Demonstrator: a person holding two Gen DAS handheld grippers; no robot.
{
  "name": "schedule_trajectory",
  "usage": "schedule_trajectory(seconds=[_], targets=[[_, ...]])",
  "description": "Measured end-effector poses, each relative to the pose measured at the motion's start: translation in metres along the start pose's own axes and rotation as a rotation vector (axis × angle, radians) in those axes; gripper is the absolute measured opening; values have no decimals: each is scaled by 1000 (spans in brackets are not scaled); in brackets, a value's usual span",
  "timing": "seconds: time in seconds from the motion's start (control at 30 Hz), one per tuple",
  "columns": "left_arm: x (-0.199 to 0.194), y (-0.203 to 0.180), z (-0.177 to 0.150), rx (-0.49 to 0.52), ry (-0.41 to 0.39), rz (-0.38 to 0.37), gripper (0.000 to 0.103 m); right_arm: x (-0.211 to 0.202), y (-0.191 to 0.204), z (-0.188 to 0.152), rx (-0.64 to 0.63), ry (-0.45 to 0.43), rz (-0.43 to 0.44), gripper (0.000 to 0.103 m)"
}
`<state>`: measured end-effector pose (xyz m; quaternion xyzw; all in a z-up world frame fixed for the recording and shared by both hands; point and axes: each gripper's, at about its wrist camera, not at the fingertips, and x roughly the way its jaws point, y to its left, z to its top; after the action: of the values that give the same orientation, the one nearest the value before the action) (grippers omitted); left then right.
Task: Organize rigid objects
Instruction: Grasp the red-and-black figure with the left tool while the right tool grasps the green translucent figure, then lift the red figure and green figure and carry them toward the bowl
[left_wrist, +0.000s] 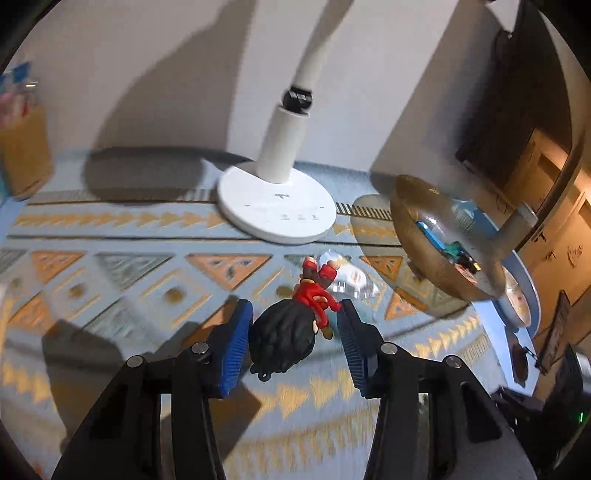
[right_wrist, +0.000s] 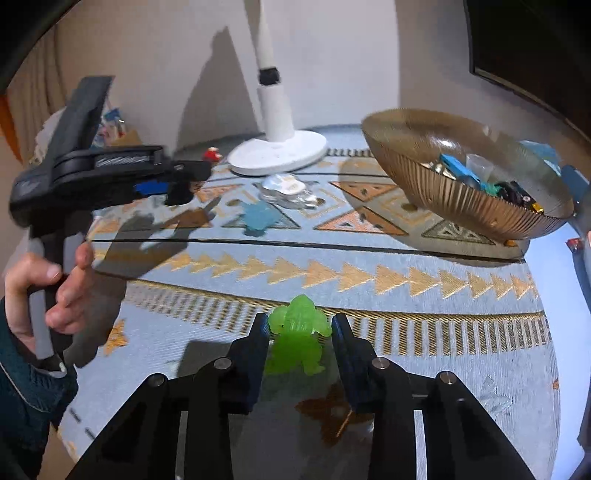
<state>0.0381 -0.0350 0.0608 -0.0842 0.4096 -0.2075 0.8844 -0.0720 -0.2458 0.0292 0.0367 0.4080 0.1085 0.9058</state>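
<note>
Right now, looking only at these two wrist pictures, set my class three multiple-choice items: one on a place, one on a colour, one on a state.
1. Where is the green figure?
A. On the floor
B. Between the fingers of the right gripper
C. In the person's palm

2. What colour is the lamp base?
A. Black
B. Red
C. White

3. What state is the bowl in?
A. Holding several small things
B. Empty
C. Upside down

Key:
1 B: a dark finger stands on either side of it.
2 C: the round foot and stem are white.
3 A: blue and dark pieces lie inside it.
</note>
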Motion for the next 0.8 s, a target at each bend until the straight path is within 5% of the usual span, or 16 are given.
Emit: schedule_trajectory(seconds=[0.4, 0.53, 0.67, 0.8], targets=[[-38, 5, -87, 42, 1, 191, 44, -2, 42, -20, -88, 51, 54, 34], [-34, 3, -92, 64, 5, 194, 45, 1, 34, -35, -91, 66, 53, 35], [-30, 4, -94, 68, 27, 160, 45, -5, 32, -42, -76, 53, 95, 52], [-32, 1, -96, 78, 19, 159, 45, -3, 42, -45, -92, 37, 35, 52]])
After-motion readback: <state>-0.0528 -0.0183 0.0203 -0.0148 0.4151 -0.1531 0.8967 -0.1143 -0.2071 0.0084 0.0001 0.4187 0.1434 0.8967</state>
